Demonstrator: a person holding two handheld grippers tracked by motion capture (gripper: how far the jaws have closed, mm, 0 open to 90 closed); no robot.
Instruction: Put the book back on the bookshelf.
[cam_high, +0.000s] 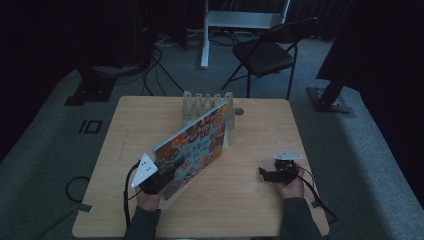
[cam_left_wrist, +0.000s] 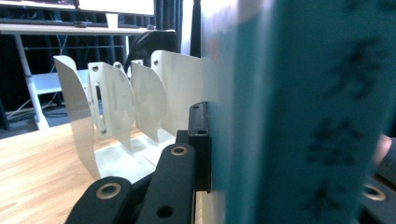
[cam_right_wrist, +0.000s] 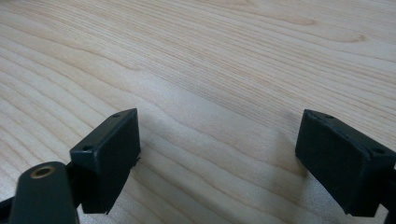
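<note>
Two claws: our left claw (cam_high: 167, 172) is clenching the colourful picture book (cam_high: 195, 145), tilting before the white slotted rack (cam_high: 206, 104); our right claw (cam_right_wrist: 217, 154) is hanging released over the pale wooden surface (cam_high: 250, 200).

Left tool (cam_high: 159, 176): black body, grey three-cornered plate on top dotted with small dark holes, black cable trailing from its rear. Its linkage arms are black, rounded, with brass-coloured ringed pivots and small screw holes; the pad is a flat black block.

Right tool (cam_high: 280, 172): black body, small grey plate on top, black cable behind. Pads are rectangular black blocks with recessed corner screws.

Both forearms wear dark grey sleeves.
</note>
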